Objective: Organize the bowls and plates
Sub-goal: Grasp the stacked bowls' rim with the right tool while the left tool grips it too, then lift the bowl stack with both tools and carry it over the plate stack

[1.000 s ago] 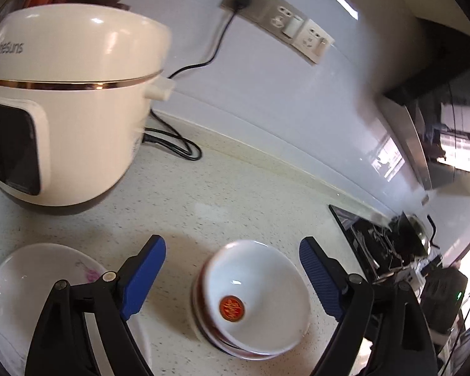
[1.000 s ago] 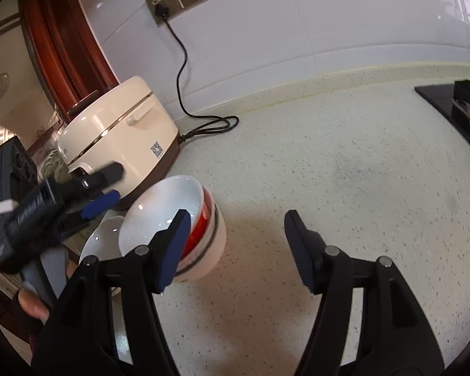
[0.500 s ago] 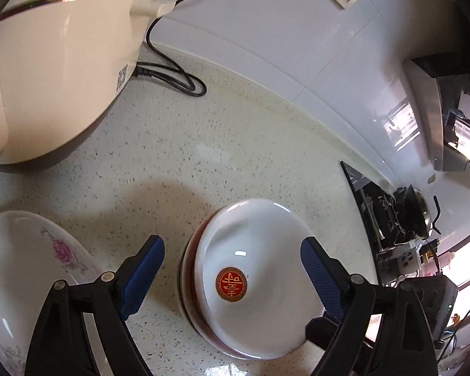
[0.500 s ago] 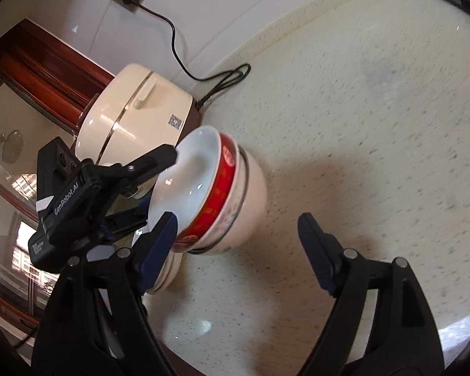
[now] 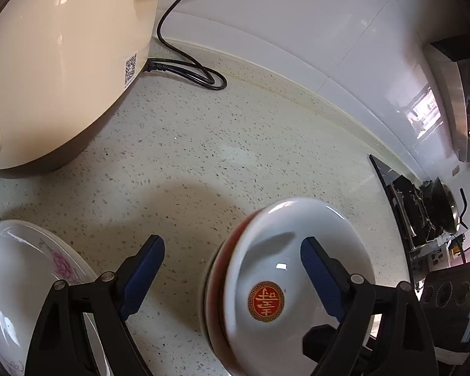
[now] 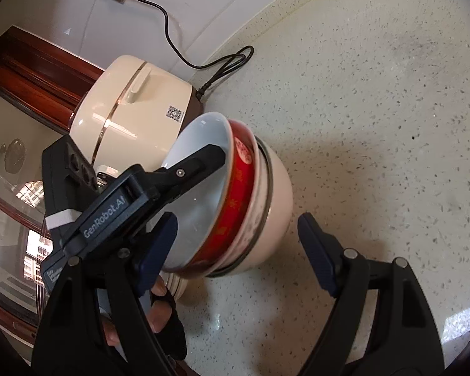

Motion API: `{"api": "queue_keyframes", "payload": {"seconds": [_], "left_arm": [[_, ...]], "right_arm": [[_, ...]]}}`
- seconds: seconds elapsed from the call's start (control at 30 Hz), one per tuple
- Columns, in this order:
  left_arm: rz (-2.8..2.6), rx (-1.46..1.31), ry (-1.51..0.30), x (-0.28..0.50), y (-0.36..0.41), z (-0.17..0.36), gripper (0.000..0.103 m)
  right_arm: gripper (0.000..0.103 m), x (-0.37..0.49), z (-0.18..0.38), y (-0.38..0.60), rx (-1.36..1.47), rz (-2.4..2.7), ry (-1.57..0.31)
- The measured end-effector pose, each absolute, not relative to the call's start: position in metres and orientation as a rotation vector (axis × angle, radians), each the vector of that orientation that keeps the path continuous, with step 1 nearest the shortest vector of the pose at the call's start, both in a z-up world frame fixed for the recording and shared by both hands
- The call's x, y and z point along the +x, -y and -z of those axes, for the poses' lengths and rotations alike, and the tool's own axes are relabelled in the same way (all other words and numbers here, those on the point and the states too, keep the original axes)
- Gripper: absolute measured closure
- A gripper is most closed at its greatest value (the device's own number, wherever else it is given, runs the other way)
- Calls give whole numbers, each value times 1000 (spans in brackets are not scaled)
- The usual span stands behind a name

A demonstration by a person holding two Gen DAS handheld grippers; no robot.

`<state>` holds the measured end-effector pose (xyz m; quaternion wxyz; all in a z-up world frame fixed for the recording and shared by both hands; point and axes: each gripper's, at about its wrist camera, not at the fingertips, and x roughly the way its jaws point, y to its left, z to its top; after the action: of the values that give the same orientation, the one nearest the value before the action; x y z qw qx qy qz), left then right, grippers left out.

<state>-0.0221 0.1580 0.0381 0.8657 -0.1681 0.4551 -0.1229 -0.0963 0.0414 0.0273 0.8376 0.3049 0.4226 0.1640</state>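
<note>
While left claw (image 6: 185, 194) marked "GenRobot.AI" gapes over stacked bowls (image 6: 235, 194), right claw (image 6: 238, 244) wide, empty.

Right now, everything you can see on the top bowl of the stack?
The top bowl is glossy white inside with a round red-and-gold emblem at the bottom, looks ceramic. Its outside is red with gold pattern. It sits nested and tilted in a stack of bowls on the speckled counter, near the cream rice cooker. One of the left gripper fingers reaches over its inside; contact unclear.
</note>
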Motion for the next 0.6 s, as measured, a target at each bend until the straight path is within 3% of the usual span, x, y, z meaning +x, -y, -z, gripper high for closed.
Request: {"api": "queue_keyframes", "payload": {"seconds": [0.47, 0.53, 0.6], "left_arm": [[237, -307, -932, -16, -155, -35, 15], [248, -310, -933, -16, -155, -35, 18], [266, -316, -935, -18, -154, -36, 29]], "right_arm": [[21, -88, -18, -41, 659, -368, -905], [21, -87, -17, -42, 673, -379, -909], [22, -88, -17, -42, 679, -386, -913]]}}
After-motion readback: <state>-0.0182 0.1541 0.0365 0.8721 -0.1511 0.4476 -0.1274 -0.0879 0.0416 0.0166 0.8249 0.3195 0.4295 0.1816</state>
